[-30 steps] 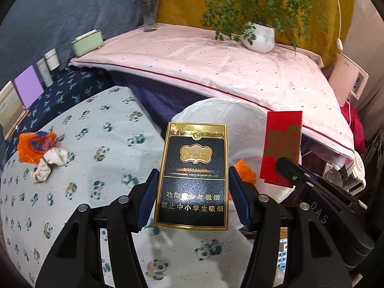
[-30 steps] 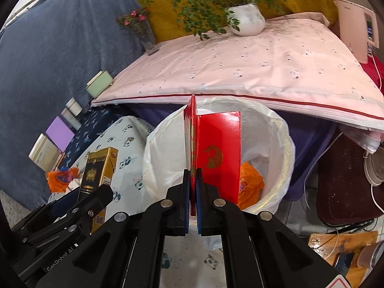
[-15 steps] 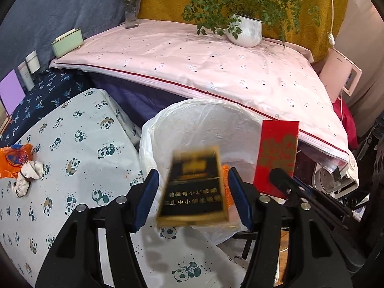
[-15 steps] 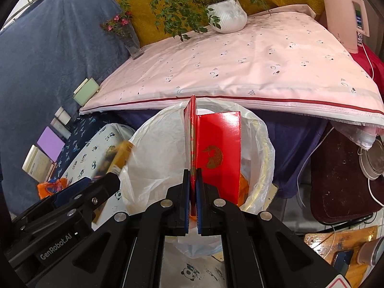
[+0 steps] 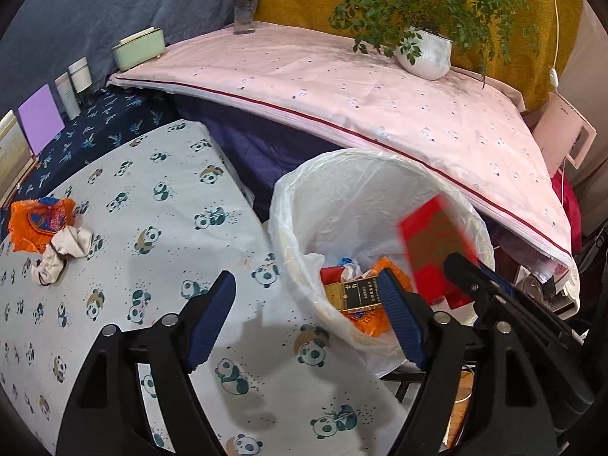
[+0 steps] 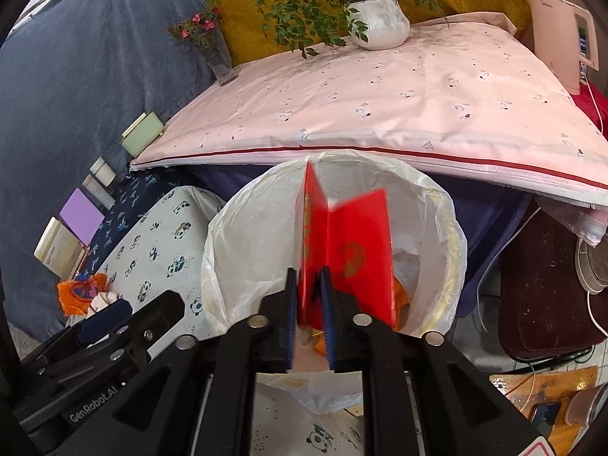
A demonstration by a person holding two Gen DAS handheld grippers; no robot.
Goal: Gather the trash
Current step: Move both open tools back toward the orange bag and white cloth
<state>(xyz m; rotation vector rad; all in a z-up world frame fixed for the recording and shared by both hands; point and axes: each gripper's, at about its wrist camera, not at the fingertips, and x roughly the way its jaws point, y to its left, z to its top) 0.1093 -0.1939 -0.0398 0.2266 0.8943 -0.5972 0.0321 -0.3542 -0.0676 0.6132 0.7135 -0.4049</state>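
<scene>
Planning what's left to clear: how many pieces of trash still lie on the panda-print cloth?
2: an orange wrapper and a crumpled white tissue, touching, at the cloth's far left. More may lie outside the view.

Even, bright indoor light, source unclear. Soft shadows on panda cloth (image 5: 159,205). Red card (image 6: 357,250) motion-blurred, both views. Strong fisheye bending; black vignette at corners.

Thin crinkly plastic bin liner (image 5: 342,197), glossy red card envelope (image 6: 361,250), shiny black-gold box (image 5: 355,294), soft matt panda-print cloth (image 5: 159,205).
</scene>
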